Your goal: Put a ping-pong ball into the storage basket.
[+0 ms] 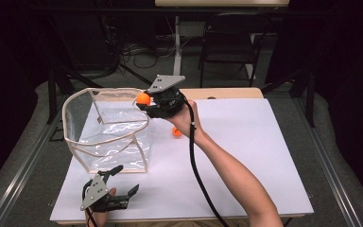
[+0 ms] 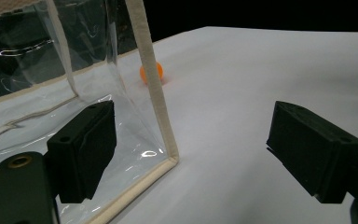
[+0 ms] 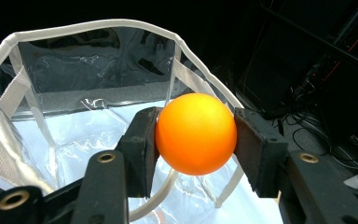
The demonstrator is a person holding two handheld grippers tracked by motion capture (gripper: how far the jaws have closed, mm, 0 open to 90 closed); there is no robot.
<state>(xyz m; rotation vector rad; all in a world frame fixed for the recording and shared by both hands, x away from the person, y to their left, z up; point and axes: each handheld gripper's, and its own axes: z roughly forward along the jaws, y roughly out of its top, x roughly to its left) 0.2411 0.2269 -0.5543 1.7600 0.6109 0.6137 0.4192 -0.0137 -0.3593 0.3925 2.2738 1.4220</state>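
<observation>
- The right claw (image 1: 145,100) is squeezed shut on an orange ball (image 1: 143,99).
- In the right gripper view the ball (image 3: 196,133) sits snug between the two black pads (image 3: 142,149), one pressing on each side.
- The claw holds the ball up in the air, right at the top edge of a clear bag (image 1: 105,127).
- The bag stands up on the white counter (image 1: 236,156) with its mouth wide open. It has see-through walls and a pale cloth strip (image 3: 88,24) all around the rim.
- In the right gripper view the open mouth of the bag lies just past and under the ball.
- A second orange ball (image 1: 177,132) lies on the counter, near the bag and under the person's right wrist.
- The left claw (image 1: 123,182) rests low on the near side of the counter, close to the bottom corner of the bag.
- Its jaws are spread wide apart and nothing is between them.
- In the left gripper view one black pad (image 2: 86,149) sits in front of the bag's clear wall (image 2: 28,93), and the other is over bare counter.
- That view also shows the second ball (image 2: 151,73) on the counter, partly behind the bag's corner strip.
</observation>
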